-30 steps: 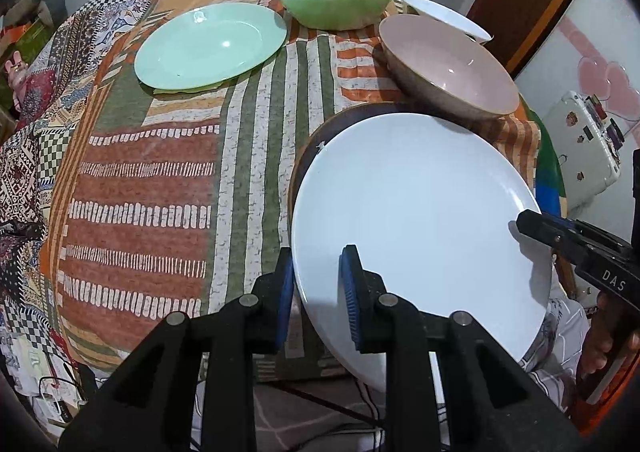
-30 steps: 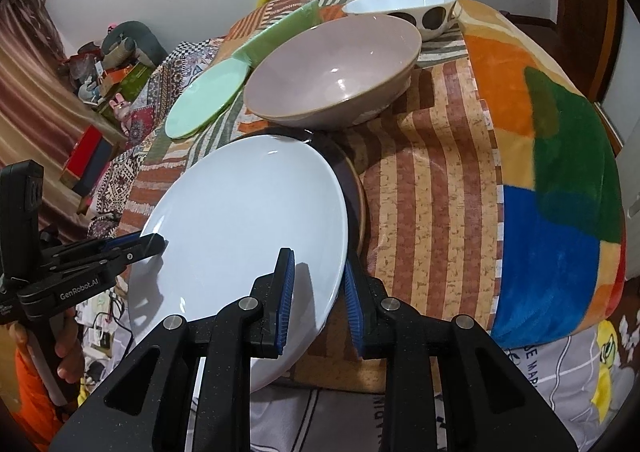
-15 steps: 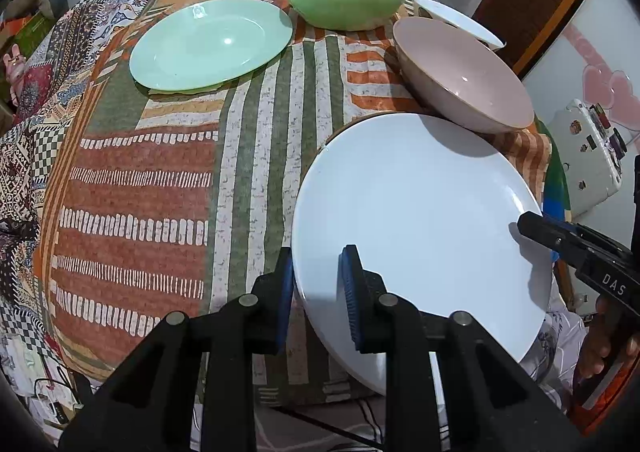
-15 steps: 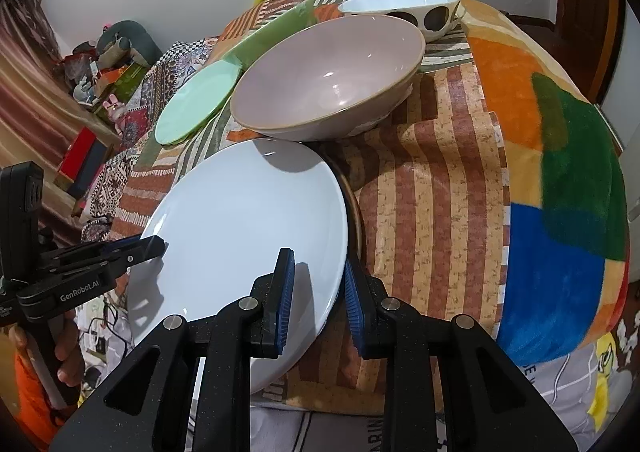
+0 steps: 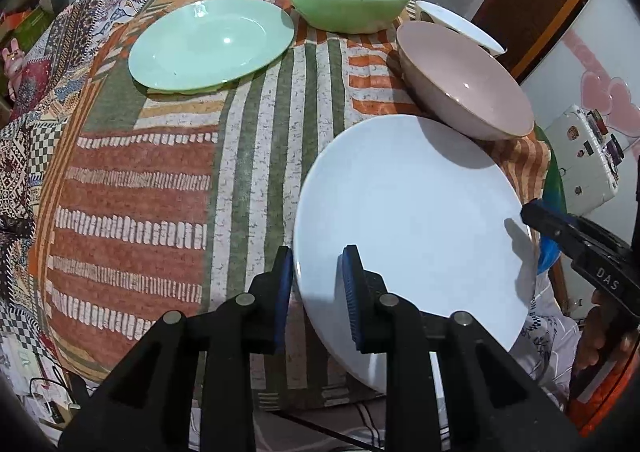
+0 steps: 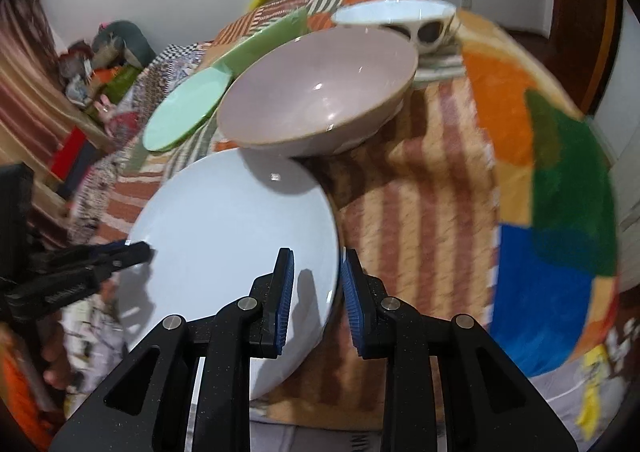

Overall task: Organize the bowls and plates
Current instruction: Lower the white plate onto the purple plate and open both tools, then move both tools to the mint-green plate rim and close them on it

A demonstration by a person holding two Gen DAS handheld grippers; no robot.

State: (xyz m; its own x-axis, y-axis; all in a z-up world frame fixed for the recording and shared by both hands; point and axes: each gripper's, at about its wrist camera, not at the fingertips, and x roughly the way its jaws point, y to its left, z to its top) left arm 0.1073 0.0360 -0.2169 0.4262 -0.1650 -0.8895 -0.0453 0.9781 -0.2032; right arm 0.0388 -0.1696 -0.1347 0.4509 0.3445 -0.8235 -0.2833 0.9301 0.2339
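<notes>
White plate (image 5: 412,212): gripped on two opposite edges, its far edge close under the pink bowl.
Left gripper (image 5: 318,286): clamped on the near-left rim of the white plate, one blue pad above and one below.
Right gripper (image 6: 316,286): clenched on the plate's right rim; its tip also shows in the left view at the far edge (image 5: 536,218).
Pink bowl (image 5: 464,80): upright on the cloth just behind the white plate.
Green plate (image 5: 212,42): flat on the cloth, well left of the pink bowl.
Green bowl (image 5: 350,8): just behind the green plate, towards the right.
White bowl (image 6: 396,18): dark spots on its side, behind the pink bowl.
Tablecloth (image 5: 160,180): striped patchwork.
</notes>
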